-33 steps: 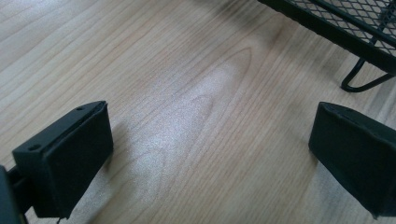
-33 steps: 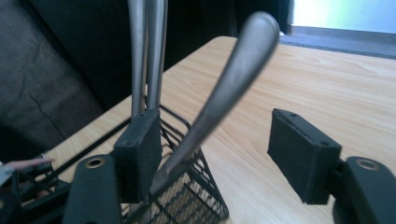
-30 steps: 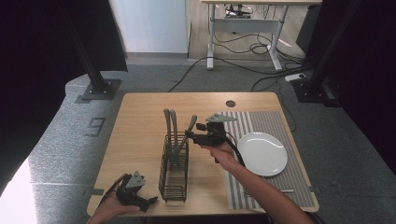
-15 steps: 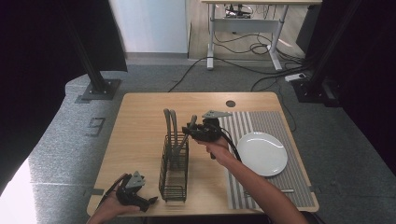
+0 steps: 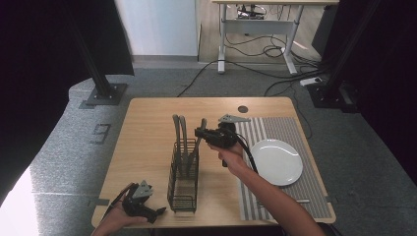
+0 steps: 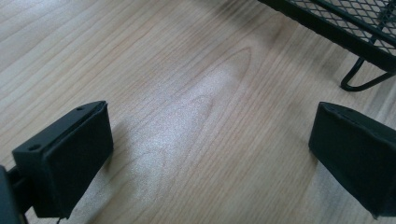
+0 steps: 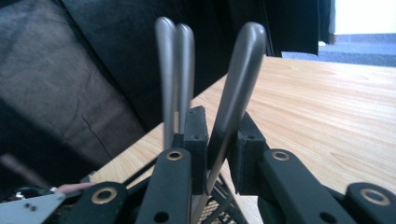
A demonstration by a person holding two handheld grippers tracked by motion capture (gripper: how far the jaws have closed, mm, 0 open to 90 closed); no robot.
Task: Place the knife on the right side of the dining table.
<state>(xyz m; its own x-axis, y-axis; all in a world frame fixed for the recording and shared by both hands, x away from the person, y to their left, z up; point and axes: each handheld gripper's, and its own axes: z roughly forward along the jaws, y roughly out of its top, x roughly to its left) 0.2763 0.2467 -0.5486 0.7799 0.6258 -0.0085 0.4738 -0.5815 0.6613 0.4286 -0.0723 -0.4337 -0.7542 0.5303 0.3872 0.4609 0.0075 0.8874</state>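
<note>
Here the right gripper has its jaws closed in on the handle of a grey utensil, which leans out of the black wire caddy on the wooden table; the jaws have just been closing, and the handle now sits pinched between the pads. Two more utensil handles stand upright just beside it in the same caddy; their working ends are hidden, so what kind they are is hard to tell. The left gripper rests low over bare wood near the caddy's foot, jaws spread wide and holding nothing. A white plate lies on a striped mat, well apart from the caddy.
</note>
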